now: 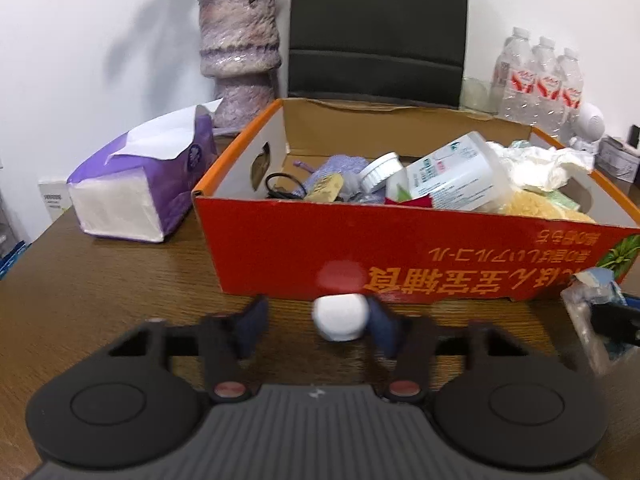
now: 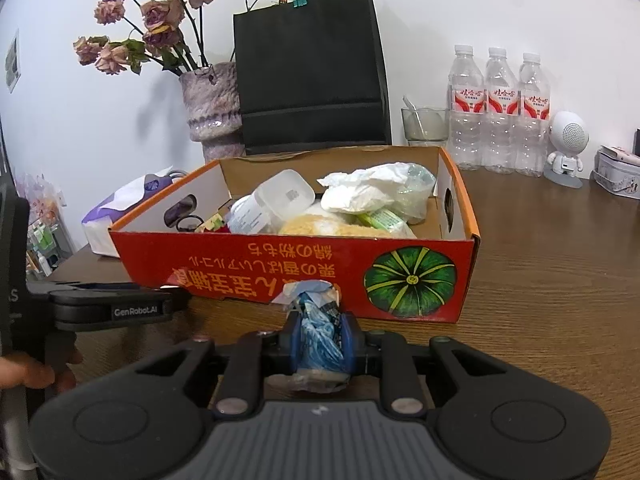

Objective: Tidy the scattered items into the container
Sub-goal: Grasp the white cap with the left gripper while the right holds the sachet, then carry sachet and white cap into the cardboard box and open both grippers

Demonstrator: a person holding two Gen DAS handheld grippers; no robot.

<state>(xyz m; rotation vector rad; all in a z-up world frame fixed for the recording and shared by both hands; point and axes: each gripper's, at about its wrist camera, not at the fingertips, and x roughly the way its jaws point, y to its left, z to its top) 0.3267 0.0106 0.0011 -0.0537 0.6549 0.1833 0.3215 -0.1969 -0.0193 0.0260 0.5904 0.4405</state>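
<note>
The wooden surface [image 2: 560, 280] carries a red cardboard box [image 2: 304, 276], already heaped with a white jar [image 1: 456, 172], crumpled tissue [image 2: 360, 192] and other bits. Just before the box's front wall, the left gripper [image 1: 316, 320] is spread wide, a small white ball [image 1: 340, 317] touching its right finger. The right gripper [image 2: 320, 340] pinches a crinkled blue-and-clear wrapper [image 2: 318, 332].

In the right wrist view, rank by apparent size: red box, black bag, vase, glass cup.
1. Red box
2. Black bag
3. Vase
4. Glass cup
The box is nearest the camera, which inflates it.
</note>
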